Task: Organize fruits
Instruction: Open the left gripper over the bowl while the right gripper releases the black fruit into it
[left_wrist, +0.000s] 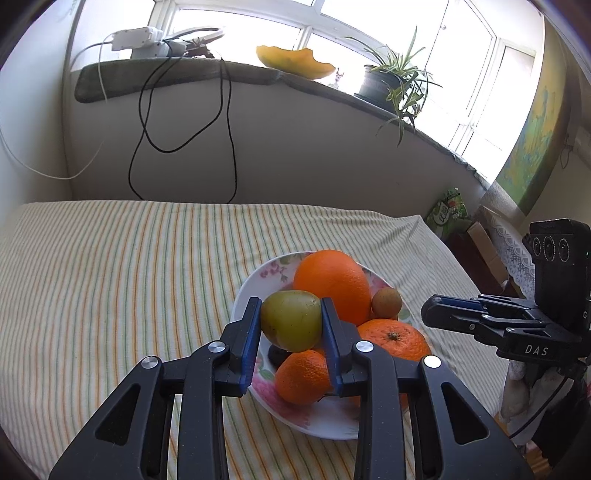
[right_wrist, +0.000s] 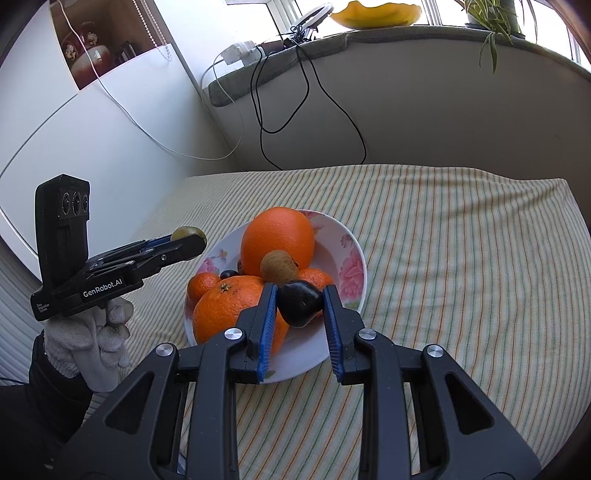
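Green fruit (left_wrist: 291, 320) clamped in left hand-held gripper (left_wrist: 291, 325); right hand-held gripper (right_wrist: 300, 308) pinches dark fruit (right_wrist: 298, 302), both angled downward.

Daylight poured through a wide window (left_wrist: 332, 44) above a grey sill (left_wrist: 221, 74) carrying a potted plant (left_wrist: 391, 81). Black cables (left_wrist: 221, 129) hung down the pale wall (left_wrist: 295, 155) behind a striped tablecloth (left_wrist: 110, 277).

cloth (left_wrist: 110, 277): woven, striped, matt | plate (right_wrist: 351, 254): glazed, glossy, floral print | big orange (left_wrist: 332, 284): dimpled, slight sheen | dark fruit (right_wrist: 297, 301): smooth, shiny | glove (right_wrist: 85, 343): knitted, matt | left gripper (left_wrist: 291, 325): matt black plastic
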